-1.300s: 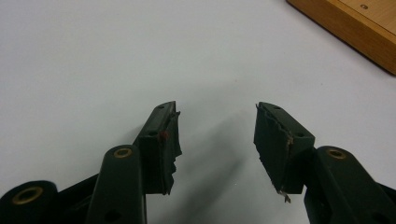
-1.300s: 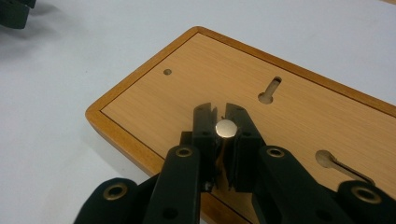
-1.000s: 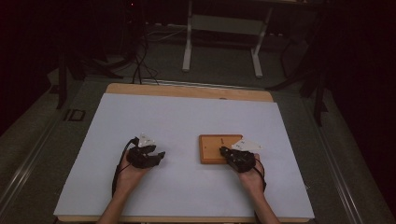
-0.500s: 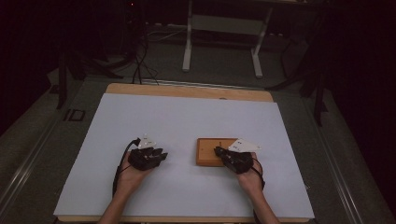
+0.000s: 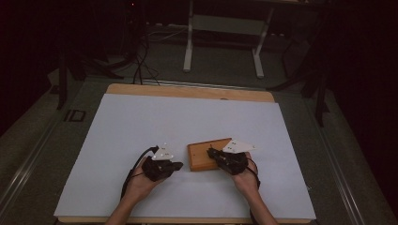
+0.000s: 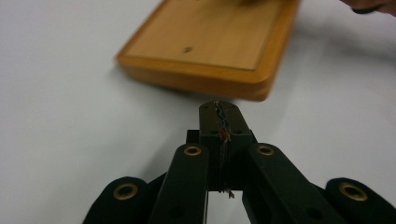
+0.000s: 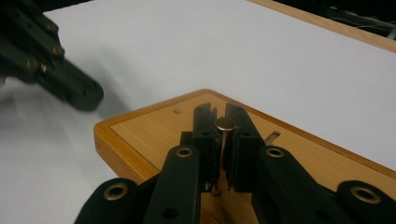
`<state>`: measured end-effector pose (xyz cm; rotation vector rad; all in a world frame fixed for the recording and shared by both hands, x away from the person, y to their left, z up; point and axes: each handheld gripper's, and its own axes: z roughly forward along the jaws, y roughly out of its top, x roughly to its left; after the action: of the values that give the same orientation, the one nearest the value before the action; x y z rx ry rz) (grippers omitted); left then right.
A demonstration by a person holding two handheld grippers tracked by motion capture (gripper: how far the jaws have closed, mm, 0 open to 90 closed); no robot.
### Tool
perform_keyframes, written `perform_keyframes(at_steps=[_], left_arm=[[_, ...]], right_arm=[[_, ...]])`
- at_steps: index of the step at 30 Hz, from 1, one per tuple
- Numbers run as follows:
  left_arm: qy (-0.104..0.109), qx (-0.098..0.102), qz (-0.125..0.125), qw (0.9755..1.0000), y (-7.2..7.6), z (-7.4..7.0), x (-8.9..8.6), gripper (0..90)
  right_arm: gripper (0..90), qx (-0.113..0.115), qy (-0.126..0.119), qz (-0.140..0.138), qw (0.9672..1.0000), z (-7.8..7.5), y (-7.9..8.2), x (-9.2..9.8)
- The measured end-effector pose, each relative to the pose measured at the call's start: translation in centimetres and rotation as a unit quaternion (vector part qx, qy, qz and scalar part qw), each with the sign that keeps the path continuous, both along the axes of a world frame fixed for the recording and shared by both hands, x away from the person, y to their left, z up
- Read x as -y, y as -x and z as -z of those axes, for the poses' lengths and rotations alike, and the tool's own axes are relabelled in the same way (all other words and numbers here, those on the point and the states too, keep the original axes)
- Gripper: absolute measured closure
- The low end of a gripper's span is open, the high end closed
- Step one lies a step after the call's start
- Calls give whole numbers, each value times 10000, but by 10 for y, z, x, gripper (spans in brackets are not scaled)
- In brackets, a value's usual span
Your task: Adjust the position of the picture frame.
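Wooden and honey-coloured, the board (image 5: 205, 156) lies flat on the white sheet (image 5: 141, 126) that covers the counter (image 5: 187, 91), near the person's edge and a little right of the middle. It has rounded corners, a raised rim and a small hole in its face, plain in the left gripper view (image 6: 210, 39).

On the right, the right tool (image 5: 211, 153) reaches over the board's right part from the near side — its two black jaws are clamped on a slim brass pin (image 7: 224, 140) with a round flat head, held upright between the pads just above the board's surface (image 7: 154, 135). Whether the pin's lower end touches the wood cannot be told. The right hand (image 5: 244, 176) grips the tool from behind.

To the left of the board sits the left tool (image 5: 180, 165), held by the left hand (image 5: 141, 183); its tip points right toward the board's near left corner and stands just beside it, not touching. Its jaws have just been closing and now meet — pads pressed together with nothing between them, as the left gripper view (image 6: 220, 114) shows. In the right gripper view that tool appears blurred at the far left (image 7: 74, 93).
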<state>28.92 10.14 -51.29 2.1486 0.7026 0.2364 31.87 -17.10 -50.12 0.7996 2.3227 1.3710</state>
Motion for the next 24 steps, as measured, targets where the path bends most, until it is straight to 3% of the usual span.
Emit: perform_keyframes(at_steps=[4, 8, 15, 20, 24], left_arm=[[-158, -52, 187, 9997, 3, 3, 9, 895], [-34, -128, 264, 9996, 5, 2, 10, 895], [-57, -209, 558, 9982, 11, 6, 25, 894], [-95, -175, 928, 9955, 17, 8, 47, 888], [-96, -198, 955, 9952, 18, 8, 46, 882]], right_arm=[[836, -85, -106, -66, 9999, 0, -1, -7], [837, -58, -149, 11, 9999, -2, -3, -9], [837, -10, -68, 187, 9998, -4, -5, -10], [835, -97, 15, 94, 9999, -1, -3, -16], [835, -242, -34, 39, 9997, 3, -3, -16]])
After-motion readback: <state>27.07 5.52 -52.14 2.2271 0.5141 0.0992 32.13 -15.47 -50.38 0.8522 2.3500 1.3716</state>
